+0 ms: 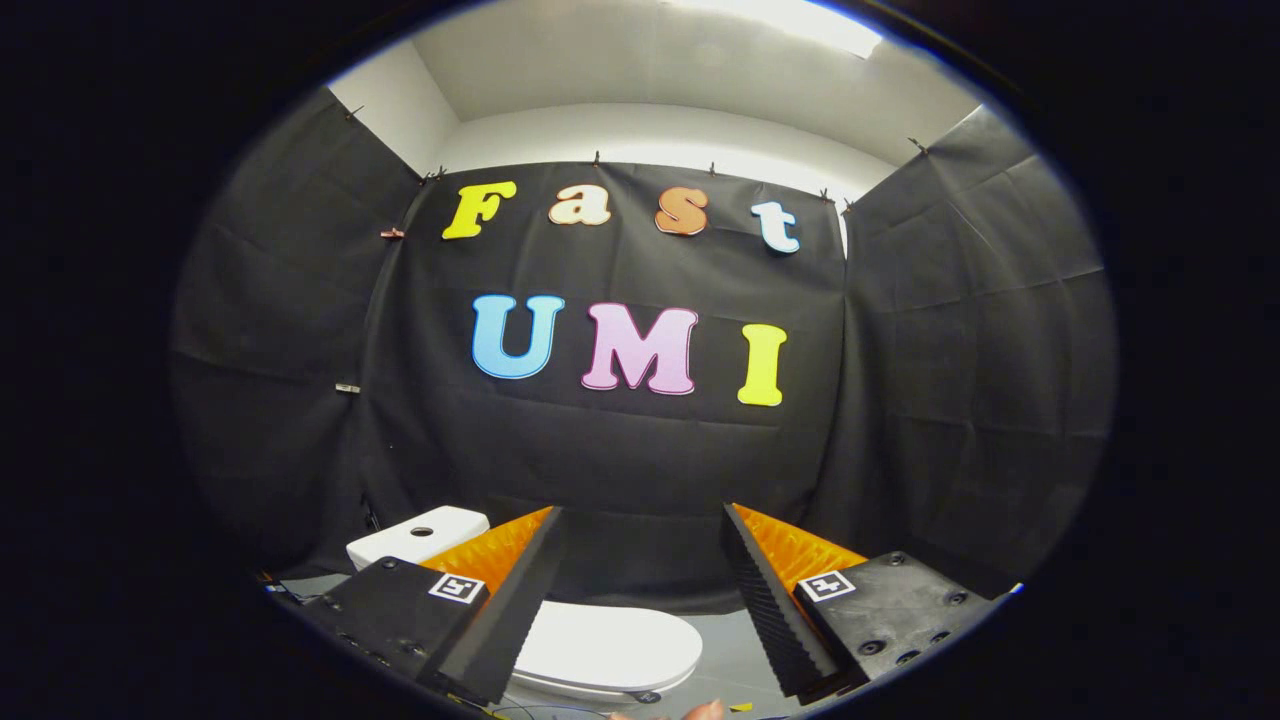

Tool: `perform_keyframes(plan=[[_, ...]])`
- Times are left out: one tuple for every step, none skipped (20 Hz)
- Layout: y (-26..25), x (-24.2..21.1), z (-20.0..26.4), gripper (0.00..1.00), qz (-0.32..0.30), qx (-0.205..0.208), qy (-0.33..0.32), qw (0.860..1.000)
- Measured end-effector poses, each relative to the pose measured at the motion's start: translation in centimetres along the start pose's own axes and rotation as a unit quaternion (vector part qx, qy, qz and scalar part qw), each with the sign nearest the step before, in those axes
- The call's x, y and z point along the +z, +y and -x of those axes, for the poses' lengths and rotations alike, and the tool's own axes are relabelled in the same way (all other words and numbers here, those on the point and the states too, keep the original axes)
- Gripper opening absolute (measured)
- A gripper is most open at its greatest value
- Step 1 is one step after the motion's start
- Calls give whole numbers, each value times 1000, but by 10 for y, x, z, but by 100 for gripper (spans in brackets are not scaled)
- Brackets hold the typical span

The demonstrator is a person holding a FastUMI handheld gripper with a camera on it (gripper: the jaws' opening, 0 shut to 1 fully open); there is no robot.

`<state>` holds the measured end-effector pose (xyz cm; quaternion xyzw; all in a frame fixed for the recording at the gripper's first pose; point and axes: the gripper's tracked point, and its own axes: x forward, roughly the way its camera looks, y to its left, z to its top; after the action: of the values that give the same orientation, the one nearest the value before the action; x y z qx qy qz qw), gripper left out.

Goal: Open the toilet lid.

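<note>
A white toilet stands low on the grey floor, below and between my fingers. Its lid (610,645) lies flat and closed over the bowl. The white tank (420,535) with a round button on top sits behind the left finger, against the black cloth wall. My gripper (640,520) is held well above the toilet, pointing at the wall, with its fingers wide apart and nothing between them. The left finger (520,590) hides the lid's rear edge and part of the tank.
Black cloth walls close the booth at the back and on both sides. Grey floor (730,650) lies to the right of the toilet. A fingertip of a person's hand (700,712) shows just below the toilet's front rim.
</note>
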<state>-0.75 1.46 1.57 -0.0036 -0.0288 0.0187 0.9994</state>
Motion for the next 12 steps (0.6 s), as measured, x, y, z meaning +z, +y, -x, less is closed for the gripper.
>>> perform_keyframes(plan=[[0,0,-2,98,-3,0,-2,1000],[-1,-1,-4,98,-6,-1,-3,1000],[-2,-2,-5,98,-8,-2,-8,1000],[-5,-2,-8,98,-10,-7,-14,1000],[-10,-4,-11,98,-9,-13,-21,1000],[-14,-6,-13,98,-8,-18,-27,999],[-16,-11,-17,98,-6,-20,-30,999],[-17,-15,-19,98,-6,-21,-33,999],[-20,-22,-22,98,-8,-21,-31,999],[-22,-27,-25,98,-12,-21,-31,999],[-24,-34,-29,98,-16,-20,-29,999],[-26,-43,-32,98,-19,-20,-26,999]])
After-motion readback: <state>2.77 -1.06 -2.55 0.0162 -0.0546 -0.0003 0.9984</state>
